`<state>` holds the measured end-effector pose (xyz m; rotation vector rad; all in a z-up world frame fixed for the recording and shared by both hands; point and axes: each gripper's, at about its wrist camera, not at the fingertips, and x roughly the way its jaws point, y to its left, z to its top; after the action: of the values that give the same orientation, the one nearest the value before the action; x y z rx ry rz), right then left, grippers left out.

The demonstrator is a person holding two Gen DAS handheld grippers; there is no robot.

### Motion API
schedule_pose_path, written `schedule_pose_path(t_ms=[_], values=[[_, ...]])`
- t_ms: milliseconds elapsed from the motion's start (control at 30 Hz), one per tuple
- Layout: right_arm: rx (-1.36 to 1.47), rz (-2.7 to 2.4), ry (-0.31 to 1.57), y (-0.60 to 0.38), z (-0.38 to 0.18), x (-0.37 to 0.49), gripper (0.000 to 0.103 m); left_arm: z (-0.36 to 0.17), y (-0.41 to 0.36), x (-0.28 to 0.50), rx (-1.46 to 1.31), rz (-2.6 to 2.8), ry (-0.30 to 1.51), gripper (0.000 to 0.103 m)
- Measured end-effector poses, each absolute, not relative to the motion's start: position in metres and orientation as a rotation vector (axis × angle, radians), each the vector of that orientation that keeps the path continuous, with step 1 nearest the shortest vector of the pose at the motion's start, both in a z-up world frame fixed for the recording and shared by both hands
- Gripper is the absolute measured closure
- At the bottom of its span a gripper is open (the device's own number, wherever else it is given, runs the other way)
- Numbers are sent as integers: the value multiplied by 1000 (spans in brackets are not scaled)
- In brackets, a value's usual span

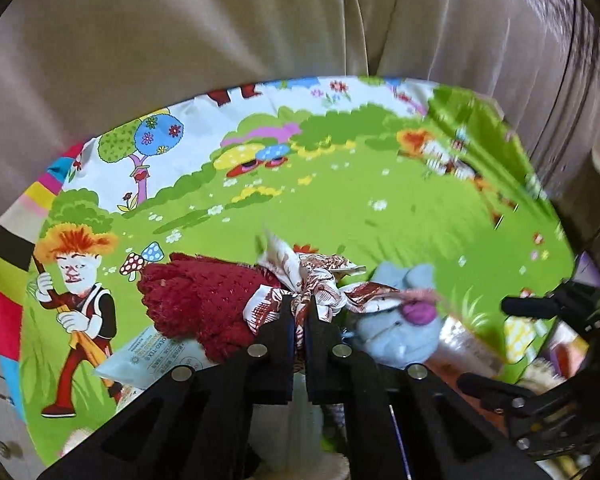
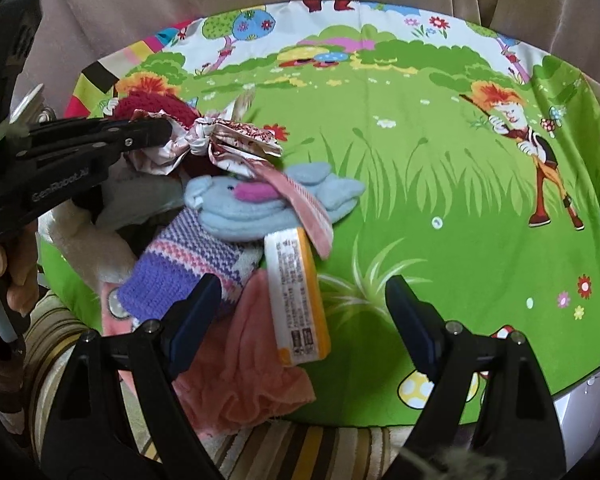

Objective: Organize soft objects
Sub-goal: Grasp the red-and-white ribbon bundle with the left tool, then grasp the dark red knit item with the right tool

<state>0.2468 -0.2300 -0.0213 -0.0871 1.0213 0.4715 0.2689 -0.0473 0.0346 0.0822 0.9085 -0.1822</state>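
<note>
My left gripper (image 1: 300, 312) is shut on a knotted red-and-white patterned cloth (image 1: 312, 280), also seen in the right wrist view (image 2: 220, 136), and holds it above the pile. A dark red knitted piece (image 1: 196, 300) lies to its left, and a pale blue plush toy (image 1: 400, 328) to its right. In the right wrist view the blue plush (image 2: 268, 204) rests on a purple knitted item (image 2: 184, 264), with a pink cloth (image 2: 244, 376) and an orange-edged packet (image 2: 296, 300) in front. My right gripper (image 2: 300, 316) is open over the pink cloth and packet, holding nothing.
A cartoon-printed green tablecloth (image 2: 440, 184) covers a round table. A beige sofa (image 1: 220, 20) rises behind it. A striped cloth (image 2: 300, 452) hangs at the near edge. A white plush (image 2: 84, 236) and a labelled plastic bag (image 1: 152, 356) lie at the pile's left.
</note>
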Motion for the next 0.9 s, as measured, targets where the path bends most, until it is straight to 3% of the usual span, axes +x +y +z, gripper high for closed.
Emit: schedule_pose_path(t_ms=[300, 567, 667, 900], values=[[-137, 556, 951, -185, 2, 258, 17, 75, 3, 259, -147, -103, 748, 99], [-72, 627, 947, -127, 9, 289, 12, 80, 47, 250, -283, -31, 690, 99], [227, 622, 1112, -134, -3, 317, 12, 78, 58, 248, -312, -26, 678, 99], [507, 498, 1256, -134, -30, 354, 12, 76, 80, 244, -383, 0, 646, 99]])
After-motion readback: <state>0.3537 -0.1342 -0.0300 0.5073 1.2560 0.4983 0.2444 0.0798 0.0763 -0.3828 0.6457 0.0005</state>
